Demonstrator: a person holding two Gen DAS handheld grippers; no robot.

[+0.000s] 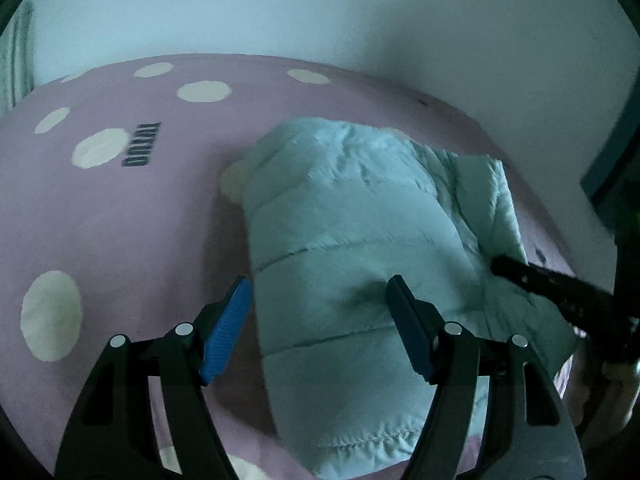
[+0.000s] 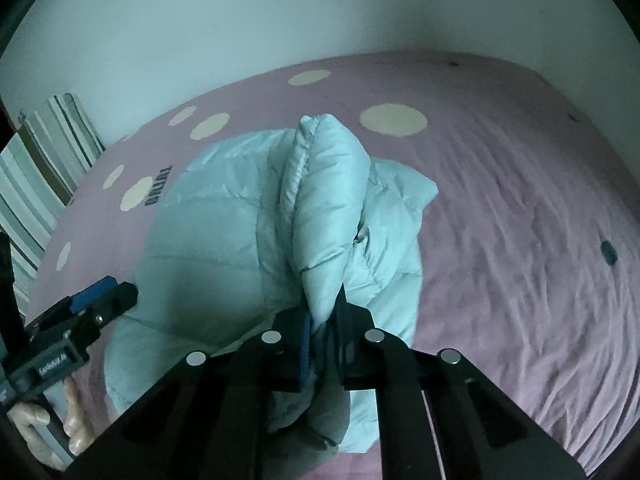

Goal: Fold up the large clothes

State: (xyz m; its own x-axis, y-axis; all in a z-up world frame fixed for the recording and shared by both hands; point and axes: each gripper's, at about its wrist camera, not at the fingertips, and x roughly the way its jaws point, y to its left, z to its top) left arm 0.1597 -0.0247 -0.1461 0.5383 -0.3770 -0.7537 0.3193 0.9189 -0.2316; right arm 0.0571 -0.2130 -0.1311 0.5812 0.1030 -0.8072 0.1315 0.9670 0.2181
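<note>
A pale mint quilted puffer jacket point(image 1: 352, 216) lies bunched on a pink bedspread point(image 1: 132, 216). My left gripper point(image 1: 320, 300) hangs open just above the jacket's near left part; its blue pads point(image 1: 224, 336) touch nothing, and the cloth edge passes between them. In the right wrist view my right gripper point(image 2: 324, 320) is shut on a raised puffy fold of the jacket point(image 2: 320, 208), which stands up in a ridge ahead of the fingers. The right gripper's dark finger point(image 1: 560, 284) shows at the jacket's right edge in the left wrist view. The left gripper point(image 2: 100, 296) appears at the lower left of the right wrist view.
The bedspread point(image 2: 520, 240) carries cream dots point(image 2: 394, 120) and a dark printed word point(image 1: 142, 146). A pale wall point(image 1: 320, 8) runs behind the bed. A striped cushion point(image 2: 44, 168) leans at the bed's left end. A person's hand point(image 2: 76, 424) holds the left gripper's handle.
</note>
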